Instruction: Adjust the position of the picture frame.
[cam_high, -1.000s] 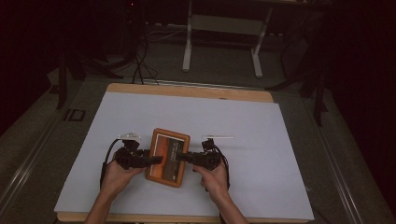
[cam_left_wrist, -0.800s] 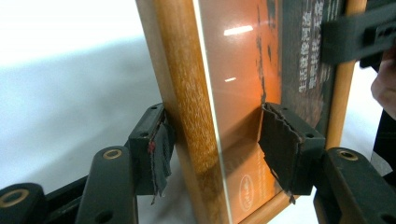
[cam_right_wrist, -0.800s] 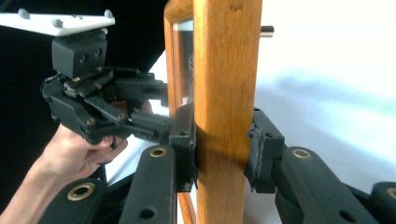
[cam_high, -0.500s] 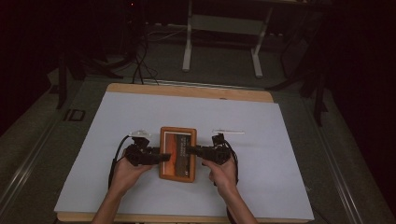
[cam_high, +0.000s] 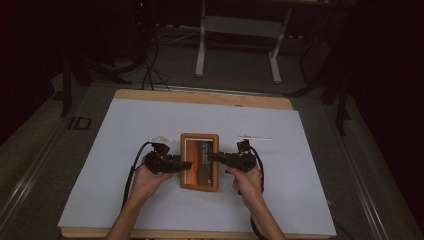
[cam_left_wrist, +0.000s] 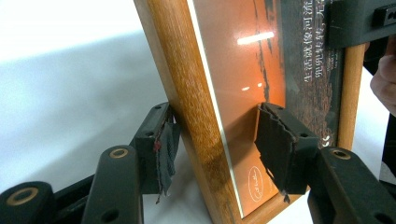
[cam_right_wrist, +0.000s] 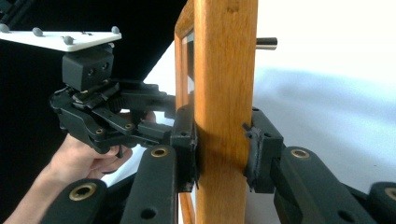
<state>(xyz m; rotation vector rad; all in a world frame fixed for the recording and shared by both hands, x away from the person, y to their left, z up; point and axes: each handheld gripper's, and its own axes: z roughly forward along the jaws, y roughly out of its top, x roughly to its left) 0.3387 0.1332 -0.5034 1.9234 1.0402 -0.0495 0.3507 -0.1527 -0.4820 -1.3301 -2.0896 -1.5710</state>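
Since I hold the picture frame (cam_high: 200, 177) by its two long rails alone, the risk sits in the grip. My left gripper (cam_left_wrist: 217, 142) has just been closing and now stands about half shut on the left rail, one pad (cam_left_wrist: 275, 149) on the glass and the other behind the wood. Glass is slick, so I judge that pad could slide if I pull or tilt. My right gripper (cam_right_wrist: 222, 149) is clamped across the right rail, both pads on bare wood.

The frame is at the near middle of the counter (cam_high: 125, 130); I cannot tell whether it is clear of the white sheet. If my hands drift apart or one rises faster, the frame could twist, slip from the left side and drop. Squeezing harder could crack the glass. A thin rod (cam_high: 255, 137) lies beyond my right hand, and pushing the frame forward could knock it.
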